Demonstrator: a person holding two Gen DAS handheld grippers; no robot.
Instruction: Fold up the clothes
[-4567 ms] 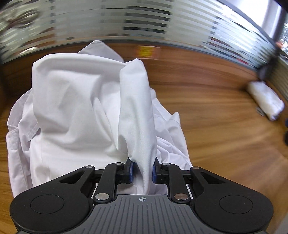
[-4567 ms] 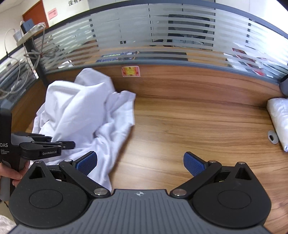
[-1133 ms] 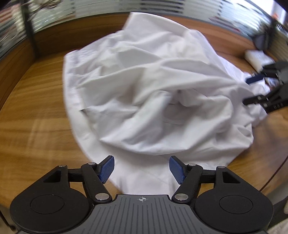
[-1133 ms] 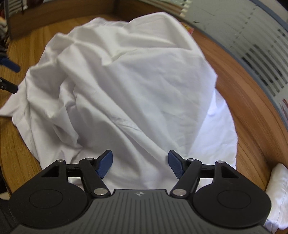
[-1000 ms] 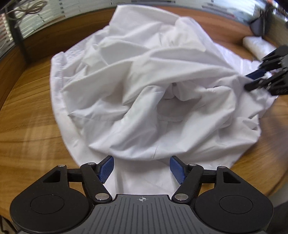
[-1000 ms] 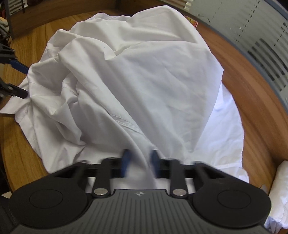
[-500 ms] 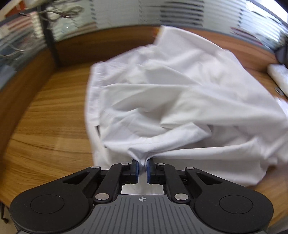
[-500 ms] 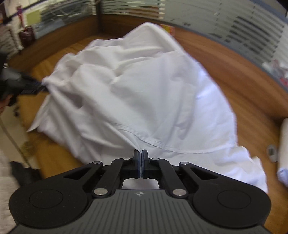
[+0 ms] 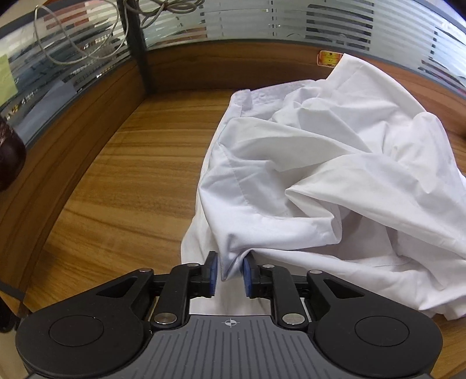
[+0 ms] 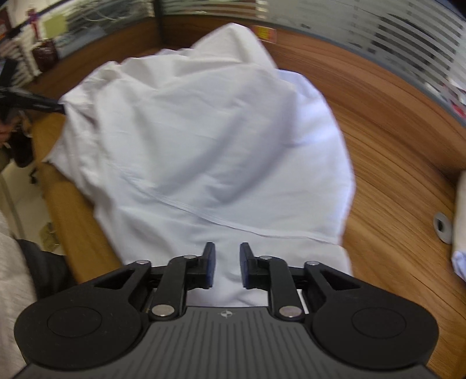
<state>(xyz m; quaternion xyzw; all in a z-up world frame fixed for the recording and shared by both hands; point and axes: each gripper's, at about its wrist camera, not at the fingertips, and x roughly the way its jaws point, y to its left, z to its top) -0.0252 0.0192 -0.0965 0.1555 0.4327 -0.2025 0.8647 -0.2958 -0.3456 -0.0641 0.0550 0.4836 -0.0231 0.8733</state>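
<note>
A curved wood-grain desk runs under frosted striped glass partitions, cables draped over a dark post. The crumpled white cotton shirt lies heaped on it. The left hand-held gripper pinches a bunched fold between slightly parted pads. The right hand-held gripper stands a little apart over cloth; whether it grips is unclear. The right view is blurred.

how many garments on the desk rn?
2 visible. A crumpled white shirt spread mid-desk with the left gripper pinching its near edge; a second white fabric bundle at the right edge, mostly cropped. Others may be hidden.
</note>
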